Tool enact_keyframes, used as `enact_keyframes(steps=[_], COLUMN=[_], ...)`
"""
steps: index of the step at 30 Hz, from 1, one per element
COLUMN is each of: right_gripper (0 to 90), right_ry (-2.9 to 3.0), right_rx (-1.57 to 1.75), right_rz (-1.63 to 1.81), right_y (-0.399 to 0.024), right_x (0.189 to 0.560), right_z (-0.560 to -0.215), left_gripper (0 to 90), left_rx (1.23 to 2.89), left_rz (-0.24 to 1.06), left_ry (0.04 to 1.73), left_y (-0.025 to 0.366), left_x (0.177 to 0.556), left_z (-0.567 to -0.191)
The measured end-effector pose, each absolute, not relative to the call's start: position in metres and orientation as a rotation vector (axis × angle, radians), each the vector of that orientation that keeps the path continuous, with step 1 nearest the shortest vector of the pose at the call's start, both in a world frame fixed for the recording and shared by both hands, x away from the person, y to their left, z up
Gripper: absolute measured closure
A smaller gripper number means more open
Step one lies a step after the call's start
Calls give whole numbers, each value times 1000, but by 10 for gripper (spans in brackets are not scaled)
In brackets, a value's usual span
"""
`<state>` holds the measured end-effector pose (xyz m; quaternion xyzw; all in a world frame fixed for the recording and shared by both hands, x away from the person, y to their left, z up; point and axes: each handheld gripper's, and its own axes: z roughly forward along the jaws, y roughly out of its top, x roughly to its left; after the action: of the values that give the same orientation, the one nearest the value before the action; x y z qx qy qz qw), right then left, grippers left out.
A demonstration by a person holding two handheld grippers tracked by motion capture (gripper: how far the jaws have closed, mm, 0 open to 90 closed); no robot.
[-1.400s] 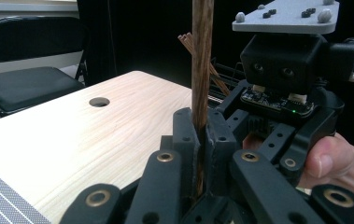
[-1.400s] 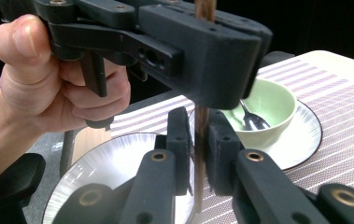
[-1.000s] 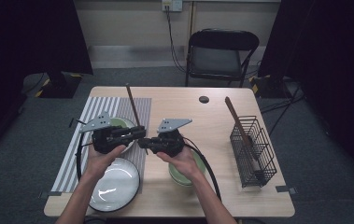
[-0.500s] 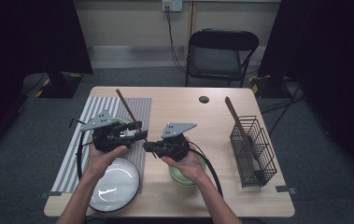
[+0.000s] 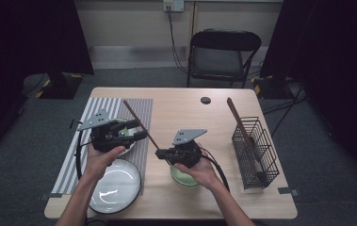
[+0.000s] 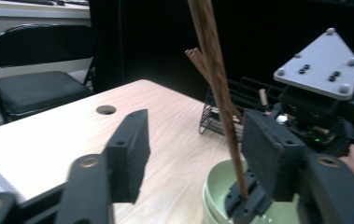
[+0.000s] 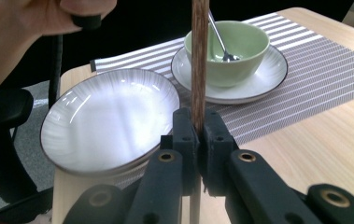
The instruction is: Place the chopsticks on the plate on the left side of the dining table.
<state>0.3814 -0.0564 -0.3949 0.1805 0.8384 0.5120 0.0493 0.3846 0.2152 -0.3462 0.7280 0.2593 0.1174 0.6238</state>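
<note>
Your right claw [image 5: 159, 153] is clenched on brown chopsticks [image 5: 138, 123] slanting up and away over the striped mat [image 5: 101, 107]. Your left claw [image 5: 138, 132] has just been opening, released; its view shows them crossing a green bowl [image 6: 216, 196].

Open tongs [image 6: 191, 154] flank chopsticks [image 6: 214, 74] above a green bowl [image 6: 219, 196].

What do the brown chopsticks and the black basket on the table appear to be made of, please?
The long brown chopsticks look like wood with a matte finish: streaky grain shows. The black wire basket looks like coated metal: thin rods in an open grid.
</note>
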Motion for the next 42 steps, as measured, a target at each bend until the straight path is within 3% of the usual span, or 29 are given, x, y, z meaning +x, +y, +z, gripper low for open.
enact_keyframes(steps=[16, 25, 42], right_gripper=[867, 866, 865], right_ry=[2526, 2544, 2519], right_rx=[594, 575, 573], right_rz=[1580, 1552, 1599], right_y=[-68, -64, -68], right_x=[376, 373, 368], right_z=[-401, -403, -393], left_gripper=[386, 327, 327], left_rx=[1657, 1668, 1642], left_rz=[303, 304, 299], left_ry=[652, 582, 677], left_y=[222, 210, 227], left_x=[389, 381, 391], left_z=[-350, -343, -353])
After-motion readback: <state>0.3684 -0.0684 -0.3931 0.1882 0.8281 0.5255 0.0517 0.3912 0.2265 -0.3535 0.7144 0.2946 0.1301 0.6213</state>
